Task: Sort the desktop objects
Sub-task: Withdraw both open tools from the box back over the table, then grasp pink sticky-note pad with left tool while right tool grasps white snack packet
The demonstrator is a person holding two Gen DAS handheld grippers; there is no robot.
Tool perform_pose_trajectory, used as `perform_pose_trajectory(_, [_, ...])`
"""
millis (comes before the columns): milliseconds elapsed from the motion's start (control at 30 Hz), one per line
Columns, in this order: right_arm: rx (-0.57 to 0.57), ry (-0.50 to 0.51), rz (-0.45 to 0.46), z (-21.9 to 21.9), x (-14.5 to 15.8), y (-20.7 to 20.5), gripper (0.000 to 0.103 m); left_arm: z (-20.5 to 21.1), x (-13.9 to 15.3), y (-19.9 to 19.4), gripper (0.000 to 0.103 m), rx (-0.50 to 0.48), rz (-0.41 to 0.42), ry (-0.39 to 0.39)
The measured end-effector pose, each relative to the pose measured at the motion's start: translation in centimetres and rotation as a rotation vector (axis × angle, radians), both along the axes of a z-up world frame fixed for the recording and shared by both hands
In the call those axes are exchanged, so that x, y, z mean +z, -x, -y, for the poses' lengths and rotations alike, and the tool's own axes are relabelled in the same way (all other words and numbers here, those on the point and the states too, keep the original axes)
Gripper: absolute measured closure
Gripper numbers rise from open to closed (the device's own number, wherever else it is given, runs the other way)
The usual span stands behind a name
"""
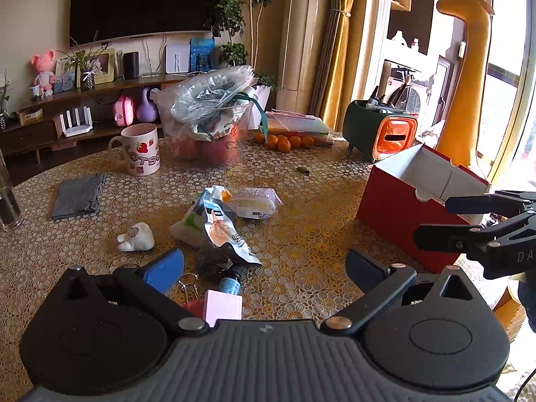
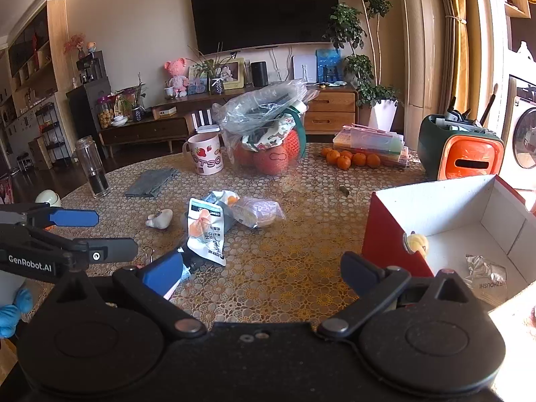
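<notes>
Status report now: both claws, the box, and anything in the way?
Left claw open, empty. Right claw open, empty. Red box open, a wrapper inside. Snack packets loose on table, path unobstructed.

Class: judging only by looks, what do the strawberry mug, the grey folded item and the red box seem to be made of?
Strawberry mug: probably glazed ceramic, glossy with a printed design. Grey folded item: soft woven cloth, matte, with limp creases. Red box: likely cardboard, red outside, white inside, with thin walls and folded flaps.

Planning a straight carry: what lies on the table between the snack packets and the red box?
Nothing: between the snack packets and the red box only bare patterned tablecloth shows, in both wrist views.
</notes>
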State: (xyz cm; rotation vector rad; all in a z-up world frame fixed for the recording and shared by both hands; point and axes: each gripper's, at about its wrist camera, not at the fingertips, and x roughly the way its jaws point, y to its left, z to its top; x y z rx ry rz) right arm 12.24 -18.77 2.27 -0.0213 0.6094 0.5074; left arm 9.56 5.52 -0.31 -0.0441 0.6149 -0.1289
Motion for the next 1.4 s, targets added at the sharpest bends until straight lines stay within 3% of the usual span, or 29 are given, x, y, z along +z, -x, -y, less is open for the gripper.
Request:
perform_pose_trajectory(233, [0.011,0.009,-0.017,-1.6,-1.2,-0.8,0.002,-1.2,-2.0,0.6,0.0,0.054,0.003,-0.036])
perform_pose_trajectory(467, [0.023,0.02,-0.039,-3.7,-2.6,-2.2,0.002,-2.4,-4.6,-0.2,0.0,0.085,-0.054,-0.031])
perform_pose_trajectory(800, [0.057,0.053,-0.075,-7.3,-4.9,-4.1,0.003,-2.5,-7.8,-1.4,0.0,0.083,-0.09,-0.074])
perform_pose_trajectory(1200, [0.078,0.084,-0.102,-10.8,-6.6,-7.4,0.006,-1.2,-9.7,-2.5,0.001,0.049,-0.084,-0.123])
perform_pose_trajectory(1400, [0.104,0.103,-0.101,-13.2,-7.1,-9.7,0.007,-0.1,-10.5,-2.9,0.008,0.036,-0.083,-0.166])
